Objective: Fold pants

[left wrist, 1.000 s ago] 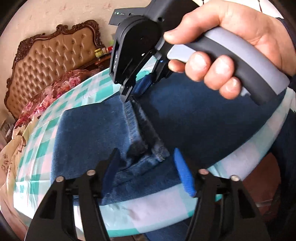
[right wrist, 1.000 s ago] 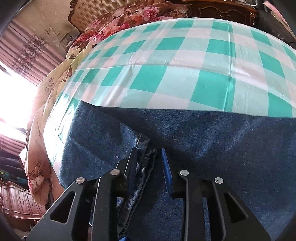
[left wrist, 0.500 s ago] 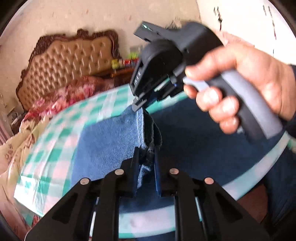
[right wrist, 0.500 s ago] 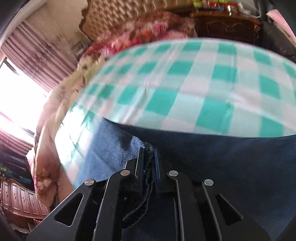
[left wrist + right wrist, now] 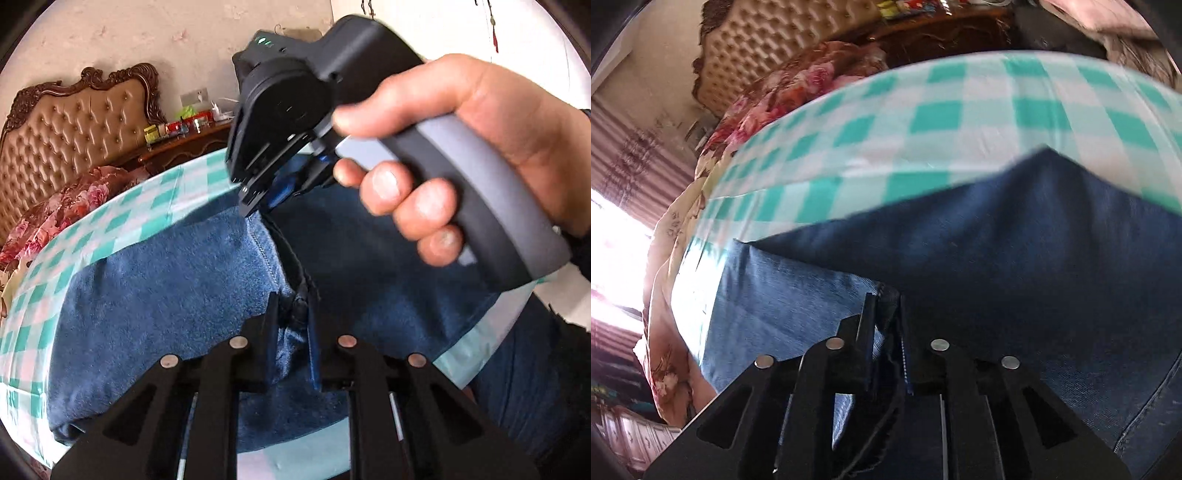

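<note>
Blue denim pants point(image 5: 155, 295) lie on a table with a green and white checked cloth point(image 5: 122, 218). My left gripper point(image 5: 293, 314) is shut on the hem edge of the pants at the near side. My right gripper point(image 5: 266, 201), held in a hand, is shut on the same hem edge farther away. In the right wrist view the right gripper point(image 5: 886, 325) pinches the hem and the pants point(image 5: 1015, 258) are lifted off the checked cloth point(image 5: 923, 122), with a folded layer rising above the lighter leg beneath.
A tufted tan headboard point(image 5: 70, 133) and a floral quilt point(image 5: 70, 199) stand beyond the table. A dark wooden cabinet point(image 5: 184, 144) with small bottles is behind. A bright window point(image 5: 613, 258) is at the left. The table's near edge point(image 5: 295, 458) is close below.
Both grippers closed on the hem of the pants. They have lifted the hem, and the denim now rises off the checked cloth.
</note>
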{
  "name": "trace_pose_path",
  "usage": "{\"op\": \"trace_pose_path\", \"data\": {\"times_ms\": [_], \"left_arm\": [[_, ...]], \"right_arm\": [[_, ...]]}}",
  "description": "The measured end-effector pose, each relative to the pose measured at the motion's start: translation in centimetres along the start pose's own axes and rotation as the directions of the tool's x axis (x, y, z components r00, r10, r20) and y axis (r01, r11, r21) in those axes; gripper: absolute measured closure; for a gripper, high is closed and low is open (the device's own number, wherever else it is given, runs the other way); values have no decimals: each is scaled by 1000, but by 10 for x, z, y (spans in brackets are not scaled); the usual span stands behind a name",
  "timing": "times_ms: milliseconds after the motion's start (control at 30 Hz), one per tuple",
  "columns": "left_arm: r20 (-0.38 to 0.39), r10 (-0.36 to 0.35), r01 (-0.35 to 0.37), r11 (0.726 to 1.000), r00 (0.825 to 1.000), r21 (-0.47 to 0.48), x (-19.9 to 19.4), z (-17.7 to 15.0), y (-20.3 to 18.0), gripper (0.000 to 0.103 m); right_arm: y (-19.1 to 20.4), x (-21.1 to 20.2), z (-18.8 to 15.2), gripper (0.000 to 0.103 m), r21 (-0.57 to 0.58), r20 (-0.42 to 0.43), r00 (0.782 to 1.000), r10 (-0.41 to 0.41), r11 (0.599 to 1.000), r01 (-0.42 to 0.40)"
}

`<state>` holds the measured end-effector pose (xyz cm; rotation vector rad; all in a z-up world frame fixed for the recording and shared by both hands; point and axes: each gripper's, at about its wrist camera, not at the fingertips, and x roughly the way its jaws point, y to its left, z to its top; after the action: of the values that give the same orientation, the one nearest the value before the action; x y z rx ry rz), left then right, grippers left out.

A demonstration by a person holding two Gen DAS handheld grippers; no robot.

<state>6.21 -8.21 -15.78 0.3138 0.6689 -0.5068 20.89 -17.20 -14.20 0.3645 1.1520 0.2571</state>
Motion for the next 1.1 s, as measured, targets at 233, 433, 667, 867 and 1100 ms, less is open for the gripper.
{"op": "trace_pose_path", "data": {"times_ms": [233,433,667,867,1100], "left_arm": [[2,10,-10,1000,1000,-8,10,-1,1,88],[5,26,-26,1000,1000,3,-8,-14,-25,88],[9,32,-32,999,999,9,-12,-16,-30,88],[54,65,-68,996,996,61,-25,2,-43,88],[5,42,-42,993,999,106,-1,0,-66,88]], "right_arm": [[-40,-36,-2,43,153,107,992,63,985,-80],[-18,-14,-2,43,92,14,997,75,993,-76],[15,10,-6,82,-58,-17,999,-46,997,45],[18,-12,-2,91,-65,46,999,-29,997,32],[-6,-8,-4,91,-22,31,999,-43,999,44]]}}
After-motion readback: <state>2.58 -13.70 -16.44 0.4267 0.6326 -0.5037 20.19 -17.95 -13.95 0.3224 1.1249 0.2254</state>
